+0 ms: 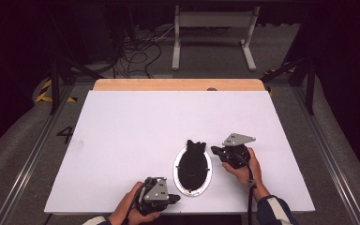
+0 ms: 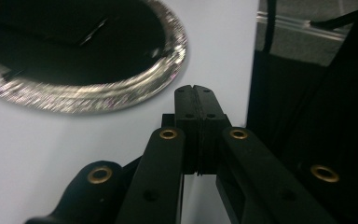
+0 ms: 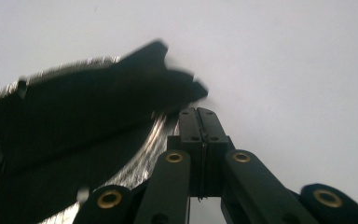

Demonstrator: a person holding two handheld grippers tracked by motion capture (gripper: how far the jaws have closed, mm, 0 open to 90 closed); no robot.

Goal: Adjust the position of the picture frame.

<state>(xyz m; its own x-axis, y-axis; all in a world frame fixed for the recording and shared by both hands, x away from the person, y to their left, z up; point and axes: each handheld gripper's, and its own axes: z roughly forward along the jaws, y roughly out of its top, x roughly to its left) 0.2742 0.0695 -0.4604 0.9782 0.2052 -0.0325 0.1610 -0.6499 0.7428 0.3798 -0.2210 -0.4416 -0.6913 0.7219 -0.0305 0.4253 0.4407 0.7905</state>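
Near the bench's [image 1: 122, 122] front edge, left of its middle, the left gripper [image 1: 174, 198] lies low with its jaws pressed together on nothing, just beside the near rim of the oval silver tray [image 1: 208, 180]. The tray sits near the front edge, about midway along it, with a black cloth [image 1: 193, 164] on it, one end overhanging the far rim. Just right of the tray, the right gripper [image 1: 214, 150] has its jaws pressed together, empty, close by that overhanging end.

Black on silver on white
We see a black fish-shaped piece [image 1: 193, 164] on a glittery silver oval tray [image 1: 177, 179], on a white table [image 1: 122, 136].
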